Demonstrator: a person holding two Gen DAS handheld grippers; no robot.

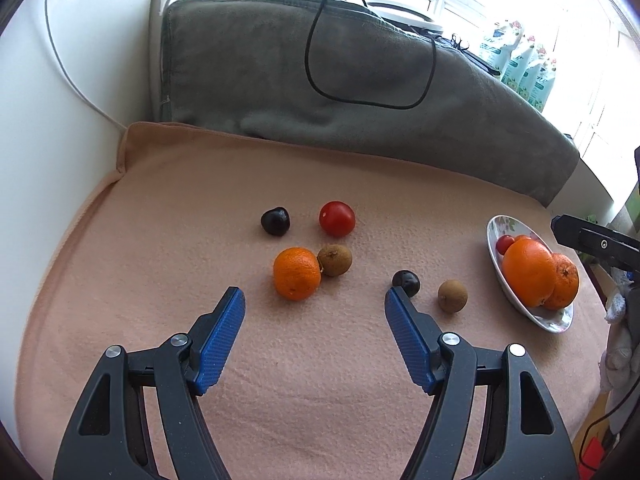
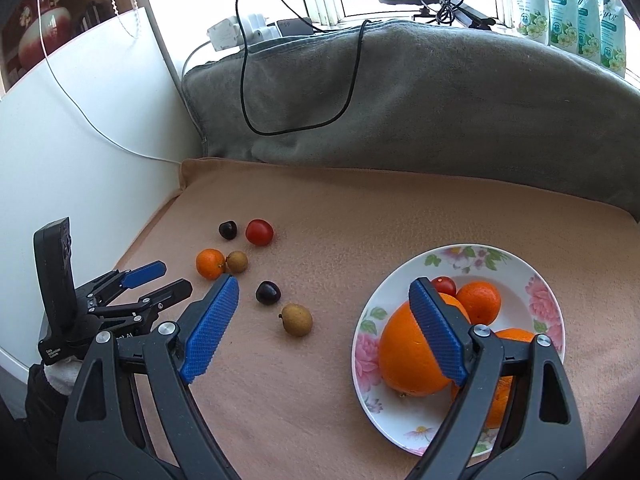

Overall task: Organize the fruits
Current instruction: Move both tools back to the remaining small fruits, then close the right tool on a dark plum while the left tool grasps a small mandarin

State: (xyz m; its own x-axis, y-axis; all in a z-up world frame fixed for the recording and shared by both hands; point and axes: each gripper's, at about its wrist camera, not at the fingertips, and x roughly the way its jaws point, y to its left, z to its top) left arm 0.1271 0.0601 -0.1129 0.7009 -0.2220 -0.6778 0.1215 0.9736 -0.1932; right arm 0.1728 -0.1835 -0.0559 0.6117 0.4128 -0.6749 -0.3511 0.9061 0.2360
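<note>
Right wrist: floral plate (image 2: 548, 300) under right hand-held gripper (image 2: 322, 280), jaws apart, holds oranges (image 2: 412, 356), tomato (image 2: 446, 285); loose fruit leftward; left hand-held gripper (image 1: 315, 295) apart.

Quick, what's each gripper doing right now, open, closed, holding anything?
Left gripper: open, holding nothing, above the cloth near the small orange.
Right gripper: open, holding nothing, beside the plate.

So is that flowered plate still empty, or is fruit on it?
Not empty: the flowered plate already holds a large orange, smaller oranges and a cherry tomato.
</note>
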